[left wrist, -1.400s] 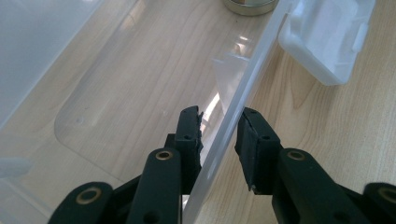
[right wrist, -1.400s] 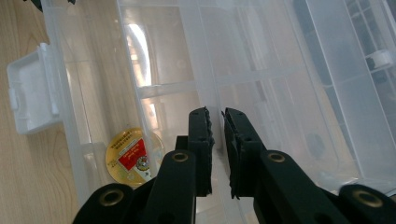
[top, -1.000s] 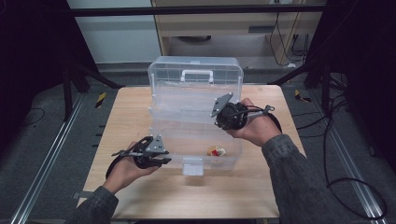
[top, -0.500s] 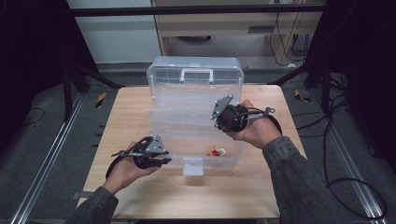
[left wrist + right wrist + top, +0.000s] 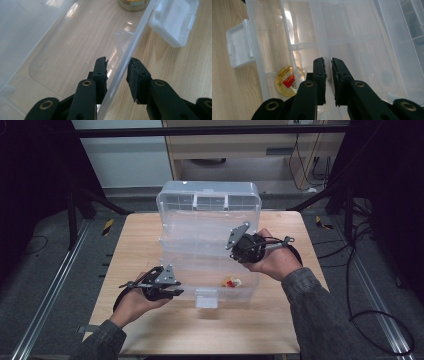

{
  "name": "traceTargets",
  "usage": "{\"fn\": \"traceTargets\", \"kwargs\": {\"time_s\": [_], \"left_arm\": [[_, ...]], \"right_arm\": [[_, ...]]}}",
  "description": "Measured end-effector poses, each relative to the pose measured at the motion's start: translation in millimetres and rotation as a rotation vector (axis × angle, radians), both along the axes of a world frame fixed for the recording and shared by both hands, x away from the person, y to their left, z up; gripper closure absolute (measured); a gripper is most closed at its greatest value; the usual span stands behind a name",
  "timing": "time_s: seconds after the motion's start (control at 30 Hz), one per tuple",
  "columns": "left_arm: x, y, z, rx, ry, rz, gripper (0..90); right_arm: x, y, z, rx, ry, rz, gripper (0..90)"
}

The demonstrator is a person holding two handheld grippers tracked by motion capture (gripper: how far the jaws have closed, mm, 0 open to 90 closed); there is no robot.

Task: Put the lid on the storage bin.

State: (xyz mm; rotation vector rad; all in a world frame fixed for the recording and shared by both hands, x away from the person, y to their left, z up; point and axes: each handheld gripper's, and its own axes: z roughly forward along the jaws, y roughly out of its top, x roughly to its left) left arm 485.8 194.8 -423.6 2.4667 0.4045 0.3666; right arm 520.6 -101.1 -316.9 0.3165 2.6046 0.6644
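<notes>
Left tongs (image 5: 117, 72) straddle the clear box (image 5: 207, 227) front wall; right tongs (image 5: 329, 72) clamp an inner tray edge (image 5: 323, 42), its contact blurred.

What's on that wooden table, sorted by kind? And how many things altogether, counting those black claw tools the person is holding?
Clear plastic box, lid up: 1
Round gold tin with a red label, inside the box: 1
Hand-held grippers, left gripper with its jaws astride the box's front wall, right gripper at an inner tray wall: 2
Total: 4
</notes>
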Motion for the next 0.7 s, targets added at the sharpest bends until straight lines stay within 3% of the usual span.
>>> {"fn": "traceTargets", "kwargs": {"time_s": [0.7], "left_arm": [[0.3, 0.8, -1.4, -0.006, 0.002, 0.003, 67.6]], "right_arm": [[-6.0, -0.9, -3.9, 0.002, 0.001, 0.005, 81.8]]}}
